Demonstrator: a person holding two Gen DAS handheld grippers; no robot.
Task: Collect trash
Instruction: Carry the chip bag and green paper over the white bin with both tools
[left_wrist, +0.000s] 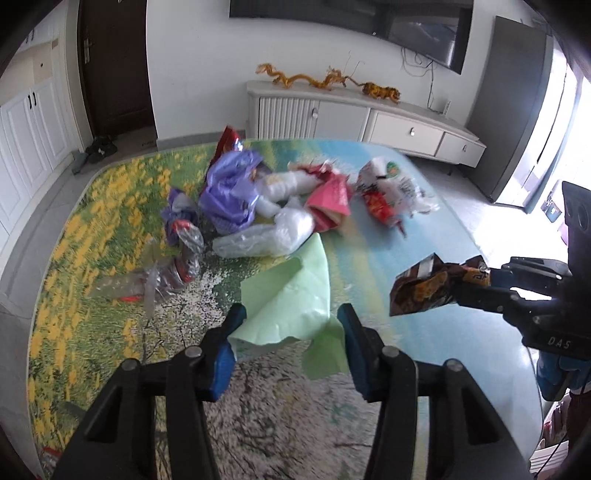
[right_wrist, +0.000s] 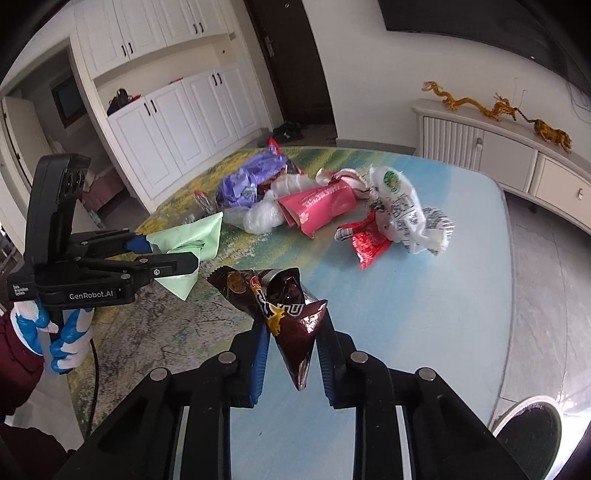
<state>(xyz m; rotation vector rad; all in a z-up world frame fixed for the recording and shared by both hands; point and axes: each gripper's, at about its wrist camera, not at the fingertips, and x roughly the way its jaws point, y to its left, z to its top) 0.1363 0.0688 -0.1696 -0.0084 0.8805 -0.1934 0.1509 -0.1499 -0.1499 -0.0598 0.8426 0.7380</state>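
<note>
Clearly a pick-up step is in hand on both sides. The right gripper (right_wrist: 291, 332) is clamped on a crumpled brown snack wrapper (right_wrist: 284, 310), held up off the table (right_wrist: 461, 295). The left gripper (left_wrist: 291, 332) has a pale green bag (left_wrist: 291, 295) between its fingers; its jaws look pinched on the bag in the right wrist view, though wide apart in its own, so I judge it held (loosely, perhaps).

Next, I'd say, the wrapper must go into the green bag, which calls for the bag's mouth to be opened first; its opening is not visible.

Remaining trash lies heaped near the far edge: a purple bag (right_wrist: 251, 181), a pink carton (right_wrist: 317, 208), a red wrapper (right_wrist: 365, 245), a white printed bag (right_wrist: 406, 210) and clear plastic bottles (left_wrist: 166, 273). Between that heap and the grippers the table offers open room; its right edge drops to the floor.
</note>
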